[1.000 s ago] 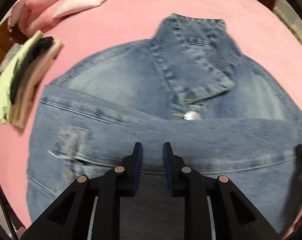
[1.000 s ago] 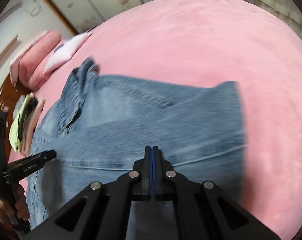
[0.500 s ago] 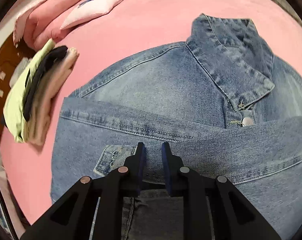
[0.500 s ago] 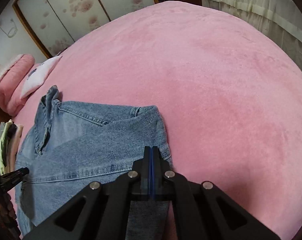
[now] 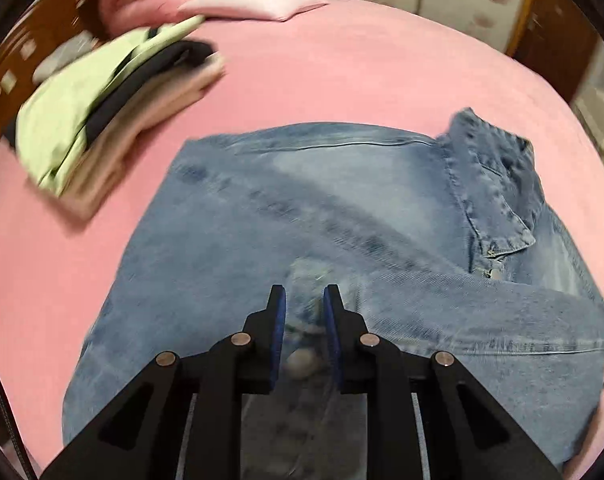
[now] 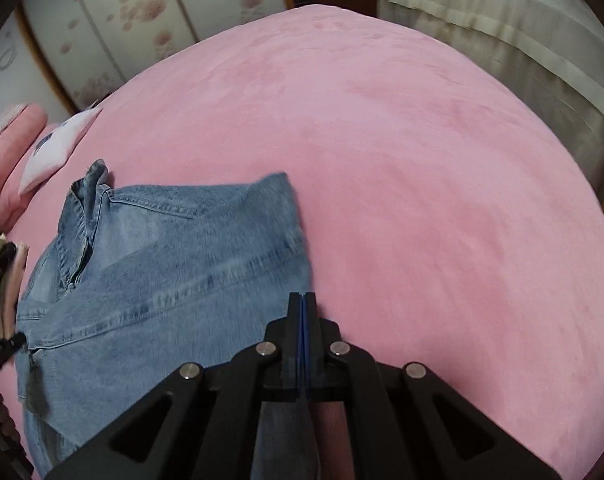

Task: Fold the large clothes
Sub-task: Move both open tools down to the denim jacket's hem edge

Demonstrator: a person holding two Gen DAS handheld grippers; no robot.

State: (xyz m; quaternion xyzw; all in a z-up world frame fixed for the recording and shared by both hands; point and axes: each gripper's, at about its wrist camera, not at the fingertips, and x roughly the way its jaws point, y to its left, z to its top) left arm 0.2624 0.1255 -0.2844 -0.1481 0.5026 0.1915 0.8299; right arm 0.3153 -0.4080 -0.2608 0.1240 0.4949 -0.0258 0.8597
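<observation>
A denim jacket (image 5: 342, 216) lies flat on the pink bedspread (image 5: 342, 64), partly folded: both sides are turned in, and a long band of denim with a stitched hem crosses the front at a slant. The cloth is faded blue, paler at the chest, with raised double seams. Its collar (image 5: 498, 184) points toward the head of the bed, stiff and slightly lifted, with a metal button just below it. In the right wrist view the same jacket (image 6: 173, 272) shows a straight folded edge on its right side.

The left gripper (image 5: 304, 300) hovers above the middle of the jacket with its blue-padded jaws parted and nothing between them; a blurred worn patch and a round button show in the gap. The right gripper (image 6: 302, 298) sits at the jacket's lower right corner with its jaws pressed together; denim runs beneath them, but whether any cloth is pinched cannot be told.

Beside the jacket's left edge, apart from it, sits a stack of folded clothes (image 5: 113, 112): light green, black and beige layers. A pale pillow (image 5: 253, 0) with unreadable dark print lies near the headboard.

To the right the plush bedspread (image 6: 422, 180) stretches wide and smooth to the bed's edge.
</observation>
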